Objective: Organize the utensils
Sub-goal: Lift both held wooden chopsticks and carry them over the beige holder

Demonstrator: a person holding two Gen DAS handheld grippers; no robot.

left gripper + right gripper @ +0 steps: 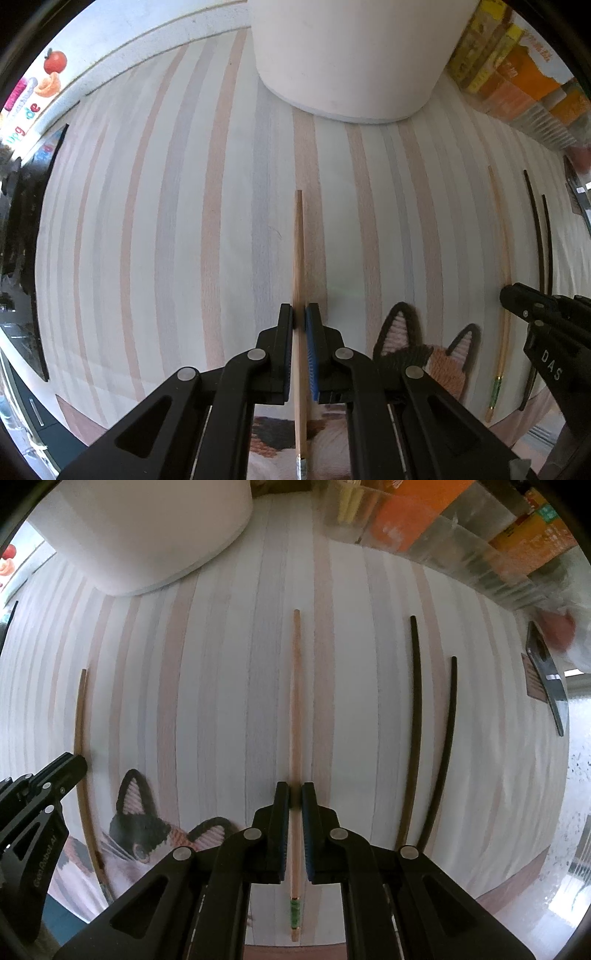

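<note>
- Two grippers each have a wooden chopstick between their fingers: the left gripper point(299, 316) clenches a silver-tipped chopstick point(298, 258), the right gripper point(295, 794) a green-banded chopstick point(295, 709).
- Both sticks lie lengthwise on the striped bench point(166, 221), near the cat mat point(144, 830).
- Right: two black chopsticks point(417, 701).
- Far: a white container point(354, 55).

You had open striped cloth point(229, 686) ahead of both grippers; white tub point(354, 55) blocked far centre, boxes point(461, 535) walled the right edge.
</note>
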